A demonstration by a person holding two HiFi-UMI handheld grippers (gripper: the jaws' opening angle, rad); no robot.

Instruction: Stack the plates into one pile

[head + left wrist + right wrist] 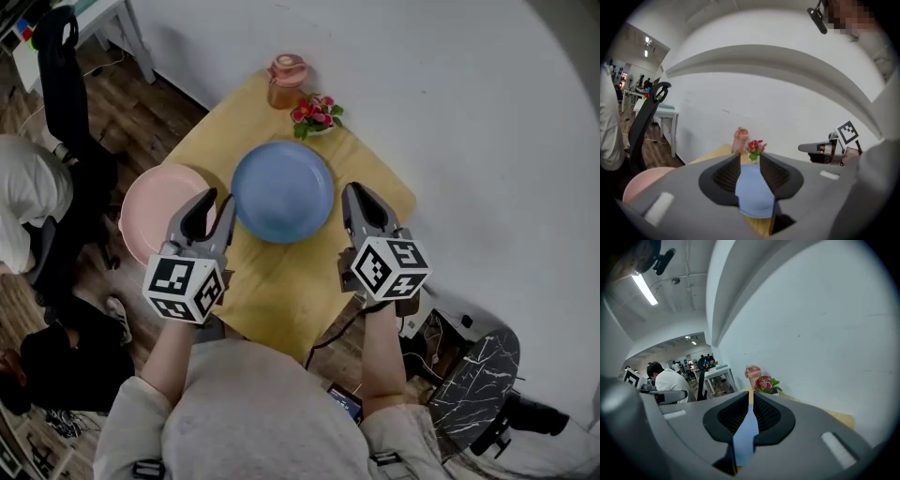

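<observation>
Head view: left tongs (218,199) spread, right tongs (357,191) pressed together, flanking blue plate (281,190); pink plate (153,204) overhangs worktop (272,286) edge.

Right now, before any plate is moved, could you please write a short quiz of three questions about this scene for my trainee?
1. Fill in: in the head view, the round pink plate lies to the ___ of the round blue plate.
2. True or false: the two plates are already in one pile.
3. Choose one: which claw has its jaws apart? A. left B. right C. neither

Key:
1. left.
2. False; they lie side by side on the yellow wooden table.
3. A; the left claw is open and empty, and the right claw is shut.
</observation>
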